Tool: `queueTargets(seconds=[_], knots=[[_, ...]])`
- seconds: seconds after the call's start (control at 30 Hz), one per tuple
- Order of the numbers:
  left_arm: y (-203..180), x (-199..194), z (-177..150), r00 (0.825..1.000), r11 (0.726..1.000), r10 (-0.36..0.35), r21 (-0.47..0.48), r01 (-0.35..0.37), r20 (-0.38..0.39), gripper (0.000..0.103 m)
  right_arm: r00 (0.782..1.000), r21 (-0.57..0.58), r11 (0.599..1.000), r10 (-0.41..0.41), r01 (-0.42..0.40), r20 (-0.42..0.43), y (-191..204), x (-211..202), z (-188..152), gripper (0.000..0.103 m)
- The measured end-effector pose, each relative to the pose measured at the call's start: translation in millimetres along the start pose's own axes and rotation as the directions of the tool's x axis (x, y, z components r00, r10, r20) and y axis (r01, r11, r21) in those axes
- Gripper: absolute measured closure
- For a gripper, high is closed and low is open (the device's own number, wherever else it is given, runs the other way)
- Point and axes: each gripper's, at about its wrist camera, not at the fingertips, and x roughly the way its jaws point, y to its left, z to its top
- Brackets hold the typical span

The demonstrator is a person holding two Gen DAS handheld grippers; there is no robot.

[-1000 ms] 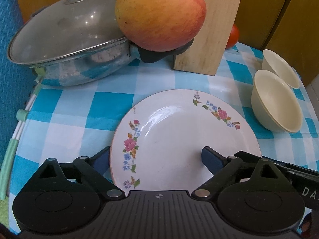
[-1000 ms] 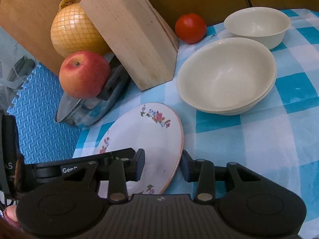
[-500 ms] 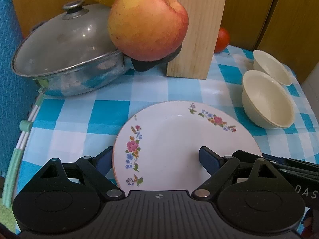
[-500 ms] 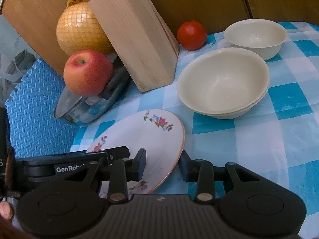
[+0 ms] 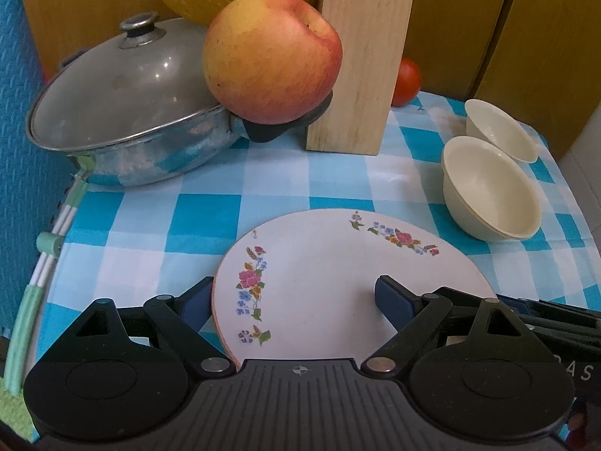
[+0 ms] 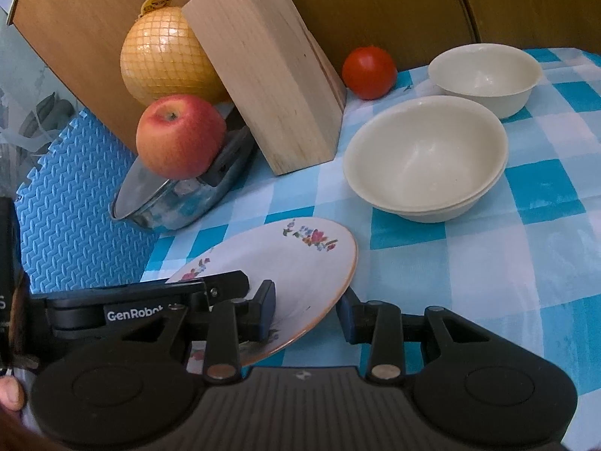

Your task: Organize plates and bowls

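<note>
A white plate with flower sprigs [image 5: 319, 263] hangs tilted just above the checked tablecloth [image 5: 157, 263]. My right gripper [image 6: 306, 312] is shut on its near rim [image 6: 300, 334], one pad on top and one underneath. My left gripper [image 5: 293, 298] stands open around the plate, its left fingertip [image 5: 195, 300] under the left edge and its right fingertip [image 5: 390, 297] lying on the top face. Two cream bowls nested together [image 6: 424, 161] sit beyond the plate to the right. A single cream bowl [image 6: 484, 75] stands behind them.
A lidded steel pot [image 5: 124, 120] with an apple [image 5: 270, 60] on its handle stands at the back left. A wooden knife block [image 5: 360, 56], a netted pomelo [image 6: 165, 56] and a tomato [image 6: 370, 71] are at the back. Blue foam mat [image 6: 67, 206] lines the left.
Both grippers and the plate have drawn back towards me and risen slightly together. The pot, apple and bowls now sit farther off. The plate keeps its place between the fingers.
</note>
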Motion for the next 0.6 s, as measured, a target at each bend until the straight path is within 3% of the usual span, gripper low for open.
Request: queueTargets(seconds=[0.6], knots=[[0.7, -6.9, -5.0, 1.0, 1.0, -0.011, -0.001, 0.011, -0.004, 0.01, 1.0, -0.035, 0.999, 0.0, 0.001, 0.006, 4.7, -7.6, -5.8, 0.068]])
